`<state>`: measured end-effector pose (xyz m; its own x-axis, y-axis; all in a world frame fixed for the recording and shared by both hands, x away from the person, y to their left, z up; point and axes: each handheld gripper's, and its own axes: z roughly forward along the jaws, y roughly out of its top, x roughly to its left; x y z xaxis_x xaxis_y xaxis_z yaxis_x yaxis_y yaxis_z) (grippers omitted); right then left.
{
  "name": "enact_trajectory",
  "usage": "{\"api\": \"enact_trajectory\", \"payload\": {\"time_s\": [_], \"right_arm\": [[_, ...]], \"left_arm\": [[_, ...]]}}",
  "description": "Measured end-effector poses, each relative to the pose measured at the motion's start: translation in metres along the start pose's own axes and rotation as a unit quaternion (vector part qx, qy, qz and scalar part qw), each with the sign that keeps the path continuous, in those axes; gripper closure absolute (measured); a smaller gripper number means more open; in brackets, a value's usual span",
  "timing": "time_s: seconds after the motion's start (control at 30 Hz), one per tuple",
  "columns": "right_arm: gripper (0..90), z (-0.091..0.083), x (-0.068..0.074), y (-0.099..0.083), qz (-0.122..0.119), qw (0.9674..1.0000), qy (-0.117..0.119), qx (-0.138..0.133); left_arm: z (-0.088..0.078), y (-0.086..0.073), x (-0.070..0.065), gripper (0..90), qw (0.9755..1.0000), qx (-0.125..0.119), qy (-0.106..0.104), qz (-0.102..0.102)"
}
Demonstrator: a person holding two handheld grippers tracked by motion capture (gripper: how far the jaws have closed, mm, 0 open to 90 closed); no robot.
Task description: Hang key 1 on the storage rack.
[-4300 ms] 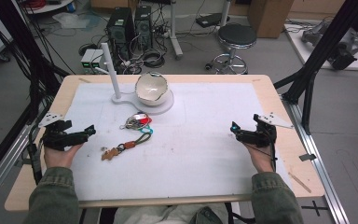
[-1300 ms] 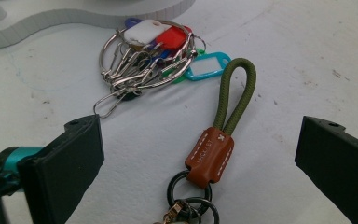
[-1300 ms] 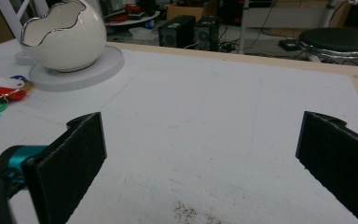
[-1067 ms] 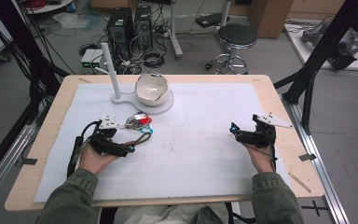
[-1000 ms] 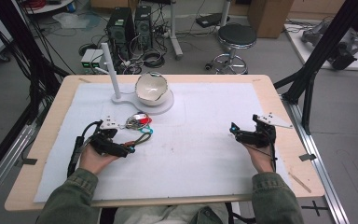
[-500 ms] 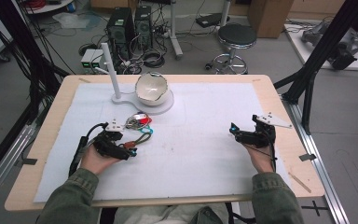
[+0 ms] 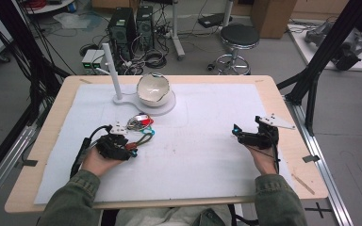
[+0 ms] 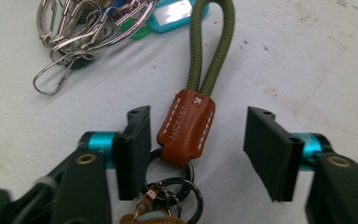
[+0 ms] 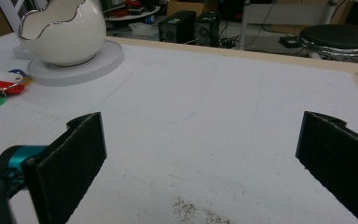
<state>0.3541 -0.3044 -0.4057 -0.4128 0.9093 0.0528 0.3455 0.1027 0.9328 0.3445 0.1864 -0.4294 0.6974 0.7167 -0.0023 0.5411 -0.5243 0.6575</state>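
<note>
The main risk, as I judge it, is a lopsided pinch. In the left gripper view the brown leather tab (image 8: 186,127) of the keychain sits between the jaws of the left tool (image 8: 193,154), but nearer the jaw at 9 o'clock than the one at 3 o'clock. That near jaw would meet the leather first and could shove the tab sideways across the bench (image 7: 207,141), so the pads end up on an edge or on the rounded olive cord loop (image 8: 213,46), which could roll out of the grip. The dark steel rings (image 8: 175,186) hang at 6 o'clock of the tab, right by the near jaw; if the pads catch a ring instead of leather, the keychain may swivel and drop on lifting. The separate bunch of silver rings and coloured tags (image 8: 88,32) lies at 11 o'clock, close enough to snag the cord and be dragged along.

The left tool's jaws have just been closing and now stand partly open with the tab between them, neither pad pressing on it. In the high view this tool (image 7: 122,149) rests at 7 o'clock from the white bowl (image 7: 153,89). The right tool (image 7: 238,134) sits well apart at 3 o'clock, jaws wide with nothing in them.
</note>
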Motion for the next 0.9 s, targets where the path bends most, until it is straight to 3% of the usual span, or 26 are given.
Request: {"api": "enact_trajectory", "payload": {"time_s": [0.23,0.47,0.9], "right_arm": [[0.8,-0.001,0.001,0.0,-0.005,1.0,-0.006,-0.005],[0.8,-0.002,0.001,0.0,-0.004,1.0,-0.006,-0.005],[0.9,-0.002,0.0,0.0,-0.005,0.9999,-0.009,-0.007]], "left_arm": [[0.0,0.0,0.002,63.9,0.9998,0.005,0.019,-0.002],[-0.002,0.0,0.009,69.8,0.9996,0.005,0.001,-0.028],[-0.01,-0.001,0.01,74.1,0.9997,-0.006,0.009,-0.021]]}}
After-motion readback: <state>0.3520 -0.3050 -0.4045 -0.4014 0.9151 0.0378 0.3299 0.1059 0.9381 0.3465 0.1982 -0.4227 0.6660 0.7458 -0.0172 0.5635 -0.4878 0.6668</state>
